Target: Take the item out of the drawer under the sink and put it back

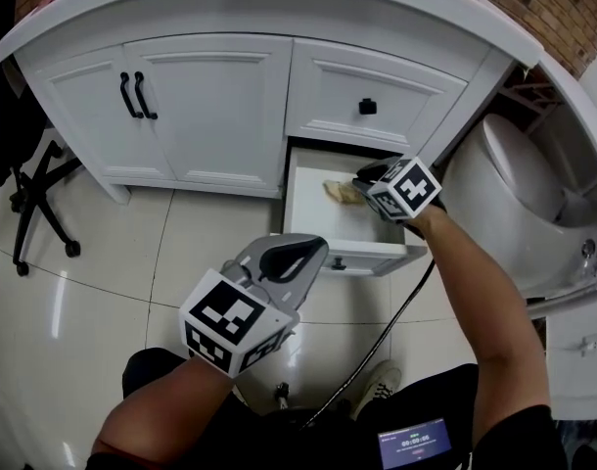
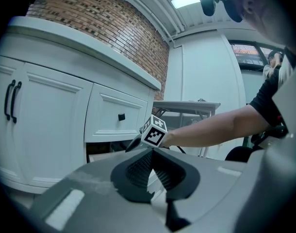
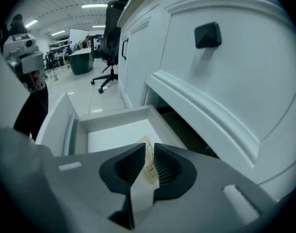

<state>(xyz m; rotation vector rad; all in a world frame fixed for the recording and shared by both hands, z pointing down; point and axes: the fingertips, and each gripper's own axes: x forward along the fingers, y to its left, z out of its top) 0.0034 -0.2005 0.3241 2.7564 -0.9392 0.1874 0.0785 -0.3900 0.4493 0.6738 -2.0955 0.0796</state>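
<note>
The white drawer (image 1: 349, 256) under the sink counter stands pulled out. In the head view my right gripper (image 1: 363, 178) reaches into it from the right, and a small yellowish packet (image 1: 339, 192) shows at its tips. Seen from the right gripper view, the packet (image 3: 149, 168) sits pinched between the two dark ribbed jaws of the right gripper (image 3: 149, 147), above the drawer's white floor (image 3: 109, 135). My left gripper (image 1: 316, 250) hangs in front of the drawer above the tiled floor. Its jaws meet with nothing between them (image 2: 151, 152).
A fixed drawer front with a black knob (image 1: 367, 107) sits above the open drawer. Two cabinet doors with black handles (image 1: 137, 95) are to the left. A toilet (image 1: 519, 189) stands close on the right, a chair base (image 1: 39, 209) at far left. A black cable (image 1: 391, 316) trails below my right arm.
</note>
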